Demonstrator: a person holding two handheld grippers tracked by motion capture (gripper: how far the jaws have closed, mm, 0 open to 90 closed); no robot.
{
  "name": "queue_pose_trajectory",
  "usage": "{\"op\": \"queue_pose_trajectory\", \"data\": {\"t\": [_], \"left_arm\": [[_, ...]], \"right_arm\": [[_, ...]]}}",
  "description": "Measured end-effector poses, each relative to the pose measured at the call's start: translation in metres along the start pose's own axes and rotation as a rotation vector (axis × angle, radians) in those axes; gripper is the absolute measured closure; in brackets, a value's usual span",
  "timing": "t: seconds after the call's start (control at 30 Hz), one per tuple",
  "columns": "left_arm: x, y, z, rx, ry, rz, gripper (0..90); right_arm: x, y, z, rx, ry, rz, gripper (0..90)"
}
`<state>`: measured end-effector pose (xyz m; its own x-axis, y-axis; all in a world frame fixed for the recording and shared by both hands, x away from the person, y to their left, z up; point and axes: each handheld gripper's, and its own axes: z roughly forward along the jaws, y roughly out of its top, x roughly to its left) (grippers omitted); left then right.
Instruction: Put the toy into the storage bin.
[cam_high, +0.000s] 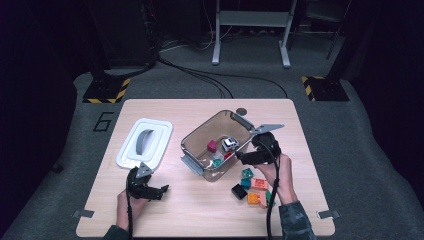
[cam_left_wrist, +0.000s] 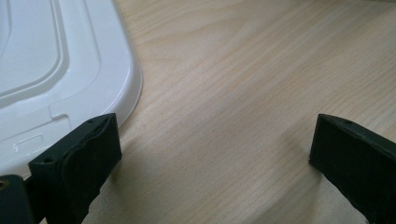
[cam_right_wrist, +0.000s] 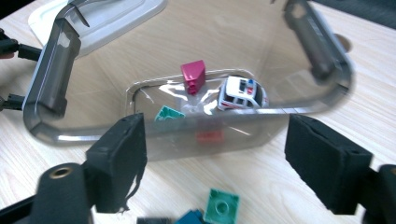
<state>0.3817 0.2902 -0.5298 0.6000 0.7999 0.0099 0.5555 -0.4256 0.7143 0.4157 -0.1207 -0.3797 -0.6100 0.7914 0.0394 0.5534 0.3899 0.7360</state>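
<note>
Toy car (cam_right_wrist: 241, 93) in clear bin (cam_high: 200, 134) — magenta block (cam_right_wrist: 194, 76) beside, white lid (cam_high: 145, 142) left

We see a white lid (cam_high: 145, 142) lying flat on the wooden table (cam_high: 200, 210) (grey handle up). A small round disc (cam_high: 241, 111), perhaps a coin, sits near the far edge. Beyond, cables (cam_high: 200, 75) cross the grey floor (cam_high: 60, 150), marked "6" (cam_high: 102, 121).
</note>
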Motion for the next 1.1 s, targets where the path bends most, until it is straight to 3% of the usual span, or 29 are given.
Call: {"op": "queue_pose_trajectory", "data": {"t": [0.23, 0.3, 0.63, 0.87, 0.97, 1.1], "left_arm": [[0.000, 0.000, 0.000, 0.000, 0.000, 0.000, 1.9], [0.000, 0.000, 0.000, 0.000, 0.000, 0.000, 1.8], [0.000, 0.000, 0.000, 0.000, 0.000, 0.000, 1.9], [0.000, 0.000, 0.000, 0.000, 0.000, 0.000, 1.9], [0.000, 0.000, 0.000, 0.000, 0.001, 0.000, 1.9], [0.000, 0.000, 0.000, 0.000, 0.001, 0.000, 1.9]], "right_arm": [[-0.009, -0.034, -0.025, -0.024, -0.027, 0.040, 14.5], [-0.013, -0.052, -0.030, -0.025, -0.042, 0.067, 13.8], [-0.021, -0.109, -0.030, 0.000, -0.066, 0.154, 14.1], [-0.016, -0.132, -0.027, 0.015, -0.060, 0.181, 15.6], [-0.014, -0.142, -0.025, 0.032, -0.068, 0.192, 18.3], [-0.011, -0.155, -0.025, 0.049, -0.069, 0.203, 29.1]]}}
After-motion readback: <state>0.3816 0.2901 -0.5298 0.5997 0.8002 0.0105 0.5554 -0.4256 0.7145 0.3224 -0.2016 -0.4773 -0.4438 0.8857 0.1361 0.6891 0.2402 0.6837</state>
